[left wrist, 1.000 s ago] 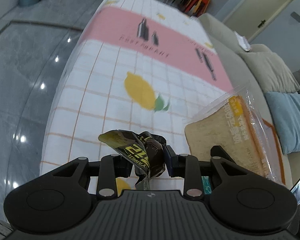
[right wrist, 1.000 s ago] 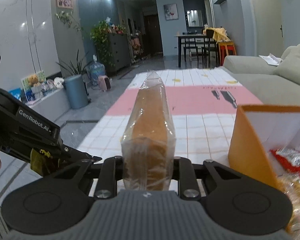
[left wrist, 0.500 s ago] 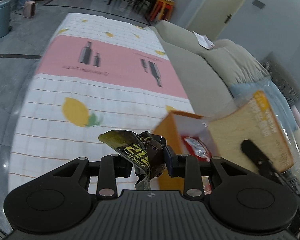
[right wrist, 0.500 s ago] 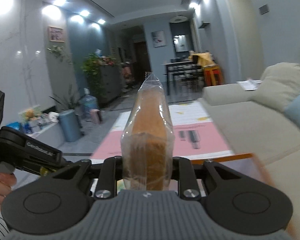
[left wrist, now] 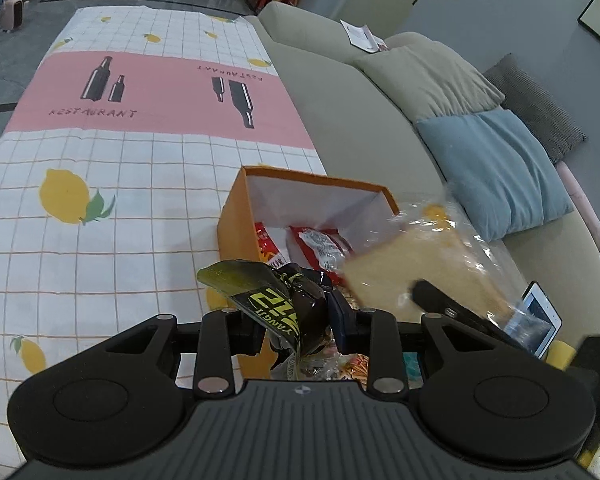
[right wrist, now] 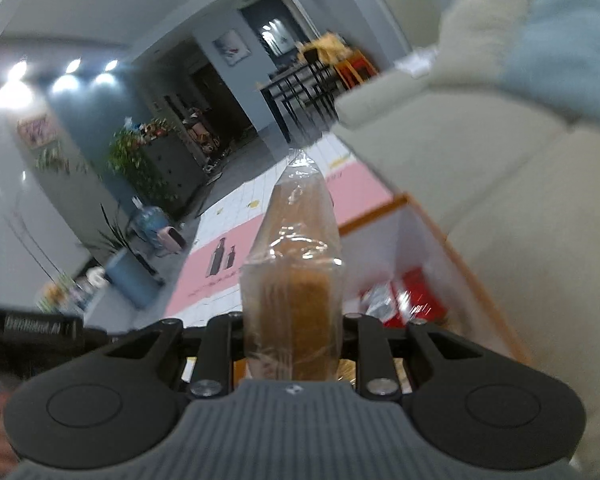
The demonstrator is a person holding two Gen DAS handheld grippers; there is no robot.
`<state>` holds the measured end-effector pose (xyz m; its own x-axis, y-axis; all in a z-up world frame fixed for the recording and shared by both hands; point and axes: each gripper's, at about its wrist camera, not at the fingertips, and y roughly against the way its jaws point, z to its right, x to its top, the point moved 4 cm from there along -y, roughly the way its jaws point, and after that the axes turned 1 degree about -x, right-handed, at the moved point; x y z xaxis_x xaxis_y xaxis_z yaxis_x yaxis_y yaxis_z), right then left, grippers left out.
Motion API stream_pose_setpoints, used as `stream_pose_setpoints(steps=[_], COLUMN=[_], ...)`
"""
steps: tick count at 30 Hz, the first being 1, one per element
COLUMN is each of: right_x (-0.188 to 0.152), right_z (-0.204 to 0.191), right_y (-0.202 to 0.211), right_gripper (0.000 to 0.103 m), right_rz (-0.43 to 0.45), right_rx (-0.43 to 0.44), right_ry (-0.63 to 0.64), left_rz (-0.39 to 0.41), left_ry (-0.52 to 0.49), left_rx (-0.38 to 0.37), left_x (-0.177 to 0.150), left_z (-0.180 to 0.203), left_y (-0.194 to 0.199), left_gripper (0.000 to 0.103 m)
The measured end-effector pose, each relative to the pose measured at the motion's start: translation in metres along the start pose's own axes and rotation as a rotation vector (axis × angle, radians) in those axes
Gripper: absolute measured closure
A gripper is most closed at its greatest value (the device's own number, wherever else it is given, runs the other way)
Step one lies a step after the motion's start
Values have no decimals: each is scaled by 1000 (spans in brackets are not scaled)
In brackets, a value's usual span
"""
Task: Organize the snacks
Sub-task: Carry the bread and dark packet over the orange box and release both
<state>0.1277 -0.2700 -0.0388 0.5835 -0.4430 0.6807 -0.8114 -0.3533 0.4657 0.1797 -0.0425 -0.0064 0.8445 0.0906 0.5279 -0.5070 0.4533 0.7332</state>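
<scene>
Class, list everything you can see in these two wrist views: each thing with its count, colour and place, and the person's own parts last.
box: one, orange, open, on the cloth beside the sofa
red packets: at least two, inside the box
tablecloth: one, white grid, pink band, lemons
sofa: one, beige, right of cloth
cushions: blue, beige, grey, on the sofa
bread pack: one, clear wrap, in right claw
dark snack packet: one, black-yellow, in left claw
left claw: shut on packet
right claw: shut on bread

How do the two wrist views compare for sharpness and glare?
Left wrist: mostly sharp; only the bagged bread slice smears, and the black snack packet reads clearly. Right wrist: blurred throughout, ceiling lights flare, the orange box is soft, fisheye tilts the room.
</scene>
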Motion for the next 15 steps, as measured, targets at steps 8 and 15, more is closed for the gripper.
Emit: stream_pose_setpoints(steps=[8,15], right_x=[-7,-7], right_z=[8,20], right_y=[-65,-108], right_gripper=[81,81], right_rz=[-105,-205], right_rx=[46,-11], right_ry=[-179,-289], left_rz=[-5,-16], left_ry=[34,73], left_rx=[30,75], left_x=[-1,1], left_z=[-8,-22], left_y=[-4,-6], left_gripper=[67,67])
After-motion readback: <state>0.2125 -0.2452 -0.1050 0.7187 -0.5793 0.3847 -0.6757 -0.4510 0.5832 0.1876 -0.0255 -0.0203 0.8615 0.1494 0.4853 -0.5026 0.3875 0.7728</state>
